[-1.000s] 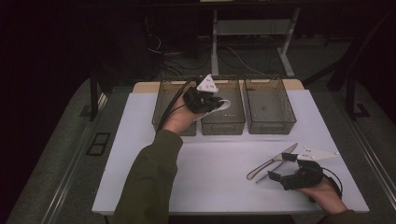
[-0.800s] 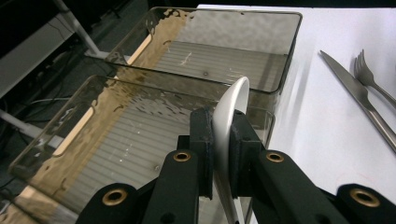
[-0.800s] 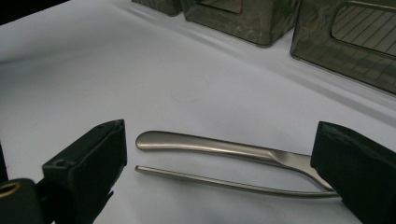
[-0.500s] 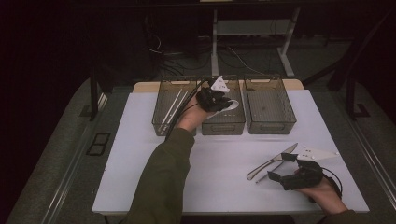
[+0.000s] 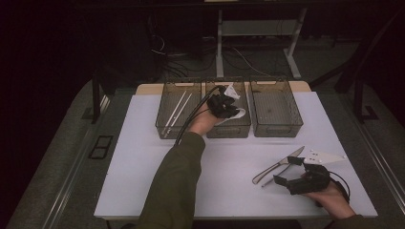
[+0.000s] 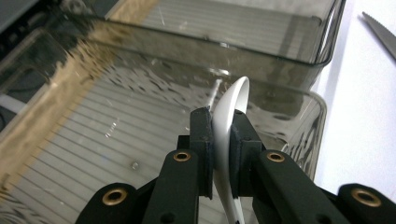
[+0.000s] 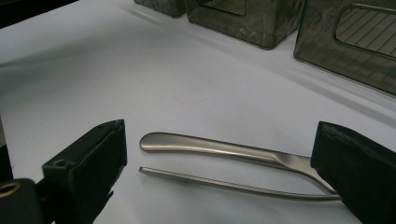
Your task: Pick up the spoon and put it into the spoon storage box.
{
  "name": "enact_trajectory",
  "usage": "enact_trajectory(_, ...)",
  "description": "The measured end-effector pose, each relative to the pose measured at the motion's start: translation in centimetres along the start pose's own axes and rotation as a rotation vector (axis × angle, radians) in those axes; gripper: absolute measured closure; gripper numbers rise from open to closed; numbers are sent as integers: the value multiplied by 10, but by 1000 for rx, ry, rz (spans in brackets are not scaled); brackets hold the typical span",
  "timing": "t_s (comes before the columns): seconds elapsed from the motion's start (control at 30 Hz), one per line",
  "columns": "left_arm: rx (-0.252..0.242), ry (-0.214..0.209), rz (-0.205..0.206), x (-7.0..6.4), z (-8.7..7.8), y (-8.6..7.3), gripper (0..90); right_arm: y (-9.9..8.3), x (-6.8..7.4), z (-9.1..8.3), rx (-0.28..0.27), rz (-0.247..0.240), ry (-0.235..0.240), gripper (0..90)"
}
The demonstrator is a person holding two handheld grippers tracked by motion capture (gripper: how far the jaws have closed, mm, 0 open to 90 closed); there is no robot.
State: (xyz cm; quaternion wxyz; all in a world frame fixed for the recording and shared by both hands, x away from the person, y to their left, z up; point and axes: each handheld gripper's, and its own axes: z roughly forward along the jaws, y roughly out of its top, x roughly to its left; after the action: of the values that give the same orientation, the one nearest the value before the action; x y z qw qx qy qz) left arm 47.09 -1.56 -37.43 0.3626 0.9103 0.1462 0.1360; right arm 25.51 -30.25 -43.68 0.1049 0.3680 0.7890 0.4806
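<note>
My left gripper hangs over the middle one of three smoky plastic bins, shut on a white spoon. In the left gripper view the spoon stands edge-on between the jaws of that gripper, its bowl arching over the ribbed floor of the bin. My right gripper rests open on the white table near the front right. A steel knife lies just ahead of it. In the right gripper view the knife handle and a thin metal stick lie between the wide-apart jaws of the gripper.
The left bin holds thin pale sticks. The right bin looks bare apart from a small speck. A white sheet covers the table, with dark floor beyond its edges. A cable trails from the left gripper along the sleeve.
My left gripper has carried the spoon to the right, from the edge between the left and middle bins to over the middle bin. The right gripper has stayed put.
</note>
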Motion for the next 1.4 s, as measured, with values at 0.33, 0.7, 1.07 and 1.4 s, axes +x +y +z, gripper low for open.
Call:
enact_trajectory(0.33,64,-58,-48,-1,9,-6,756,0,1,0,4,3,-2,37)
enact_trajectory(0.7,-5,-81,-71,-2,0,-3,659,0,0,0,1,-5,-4,37)
enact_trajectory(1.07,-119,-111,-192,-11,-36,-8,501,0,0,0,3,-1,-6,37)
enact_trajectory(1.4,-155,-96,-204,-26,-65,-26,404,0,1,0,6,-5,-9,37)
